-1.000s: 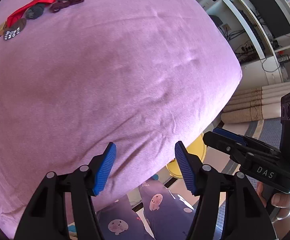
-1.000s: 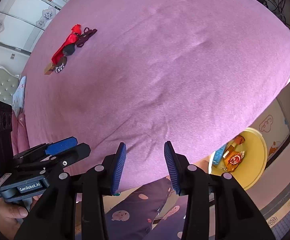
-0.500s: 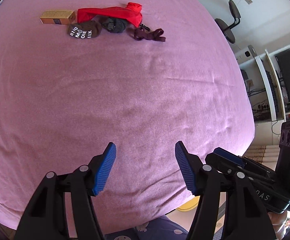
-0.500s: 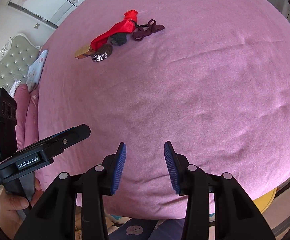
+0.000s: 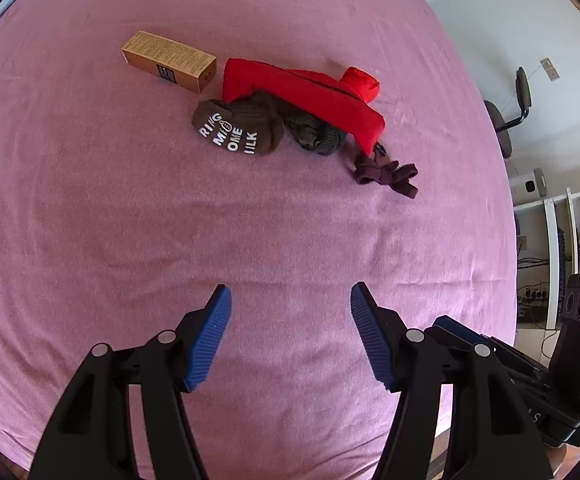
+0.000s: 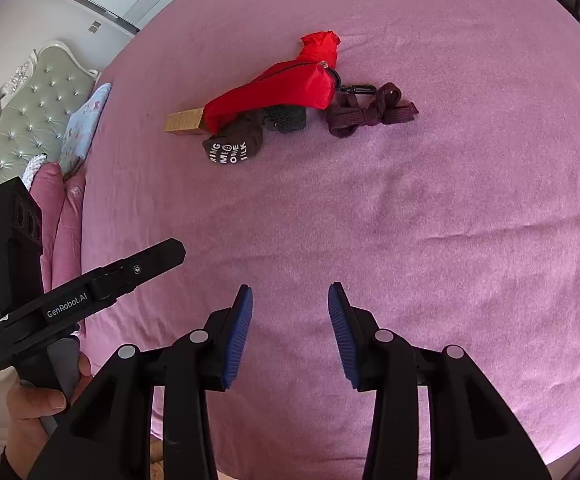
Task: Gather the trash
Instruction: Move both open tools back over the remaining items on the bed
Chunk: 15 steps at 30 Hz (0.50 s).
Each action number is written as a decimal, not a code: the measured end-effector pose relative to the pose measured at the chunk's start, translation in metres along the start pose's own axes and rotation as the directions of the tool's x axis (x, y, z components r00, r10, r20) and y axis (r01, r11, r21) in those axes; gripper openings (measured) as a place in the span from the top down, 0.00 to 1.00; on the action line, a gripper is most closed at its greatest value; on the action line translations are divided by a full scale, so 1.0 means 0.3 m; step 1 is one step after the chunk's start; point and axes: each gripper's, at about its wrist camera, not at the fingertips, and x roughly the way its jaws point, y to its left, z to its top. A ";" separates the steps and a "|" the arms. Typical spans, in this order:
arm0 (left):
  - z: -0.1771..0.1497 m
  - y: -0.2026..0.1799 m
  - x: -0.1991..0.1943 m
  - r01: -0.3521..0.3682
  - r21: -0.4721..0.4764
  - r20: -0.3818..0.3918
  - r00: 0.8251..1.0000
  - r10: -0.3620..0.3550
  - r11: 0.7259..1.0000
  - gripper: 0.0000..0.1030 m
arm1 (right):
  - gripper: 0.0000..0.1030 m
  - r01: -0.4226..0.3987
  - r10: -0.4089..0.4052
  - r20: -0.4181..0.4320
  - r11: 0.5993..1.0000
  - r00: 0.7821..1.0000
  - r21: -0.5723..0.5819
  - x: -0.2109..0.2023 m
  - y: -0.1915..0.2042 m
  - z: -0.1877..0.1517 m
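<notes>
A small pile lies far out on the pink bedspread: a gold carton, a red fabric pouch, a brown sock with white letters, a dark grey sock and a maroon strap. The same pile shows in the right wrist view: carton, pouch, lettered sock, strap. My left gripper is open and empty above the bedspread, well short of the pile. My right gripper is open and empty too, to the right of the left one.
A padded grey headboard and pillows stand at the bed's left end. An office chair and white shelves with cables stand past the bed's right edge.
Both grippers have swung up from the bed's near edge and floor and out over the bedspread. The pile has come closer and nearer the middle of both views.
</notes>
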 end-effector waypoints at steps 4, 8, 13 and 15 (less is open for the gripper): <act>0.111 0.043 0.065 -0.012 -0.040 -0.002 1.000 0.012 0.999 0.40 | 0.62 -0.009 0.009 -0.018 1.000 1.000 0.005 0.081 0.003 0.105; 0.206 0.080 0.136 -0.042 -0.055 -0.011 0.999 0.041 0.998 0.40 | 0.62 -0.013 0.014 -0.038 1.000 0.999 0.011 0.167 0.003 0.189; 0.302 0.125 0.229 -0.073 -0.064 -0.026 0.997 0.071 0.995 0.40 | 0.62 -0.014 0.015 -0.066 1.000 0.998 0.009 0.279 0.008 0.276; 0.337 0.149 0.267 -0.082 -0.070 -0.032 0.996 0.080 0.994 0.40 | 0.62 -0.017 0.018 -0.073 1.000 0.997 0.011 0.314 0.007 0.303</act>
